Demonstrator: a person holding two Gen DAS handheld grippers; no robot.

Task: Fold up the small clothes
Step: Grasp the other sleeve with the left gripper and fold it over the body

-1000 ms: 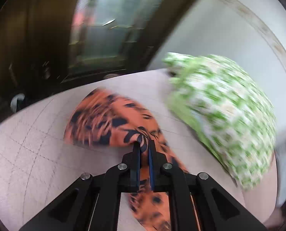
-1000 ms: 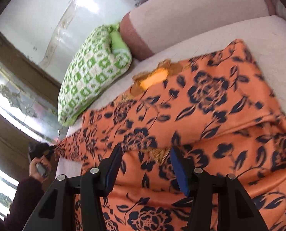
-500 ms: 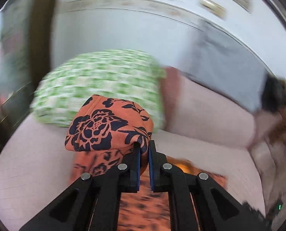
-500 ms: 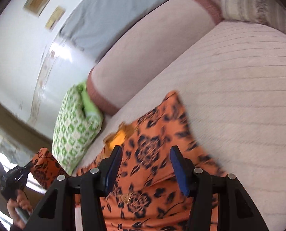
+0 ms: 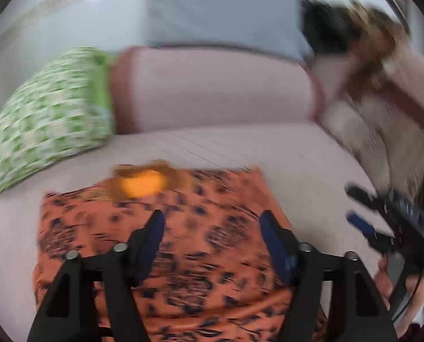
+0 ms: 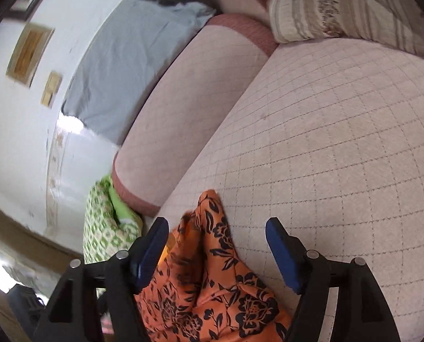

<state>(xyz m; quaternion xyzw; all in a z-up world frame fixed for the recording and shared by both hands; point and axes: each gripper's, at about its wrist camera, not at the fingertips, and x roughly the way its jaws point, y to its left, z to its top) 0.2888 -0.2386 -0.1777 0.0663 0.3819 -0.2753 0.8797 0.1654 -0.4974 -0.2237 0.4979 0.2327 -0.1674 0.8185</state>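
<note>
An orange garment with a dark flower print [image 5: 183, 256] lies folded over on the pink quilted sofa seat [image 5: 240, 148]. My left gripper [image 5: 212, 216] hovers above it with its jaws opening, and nothing is between the pads. In the right wrist view the garment's right edge [image 6: 212, 285] bunches up below my right gripper [image 6: 217, 223]. Its jaws are opening too, and the blue pads stand clear of the cloth. That right gripper [image 5: 360, 209] shows in the left wrist view at the right, held by a hand [image 5: 383, 273].
A green-and-white pillow [image 5: 46, 108] leans at the left end of the sofa beside a pink bolster backrest [image 5: 212, 85]. A grey cloth [image 5: 220, 11] hangs behind it. Striped beige cushions [image 6: 340, 8] sit at the far right. Bare quilted seat [image 6: 326, 142] stretches right of the garment.
My left gripper carried a garment corner across to the right, then let go and opened. My right gripper widened and swung toward the garment's right edge.
</note>
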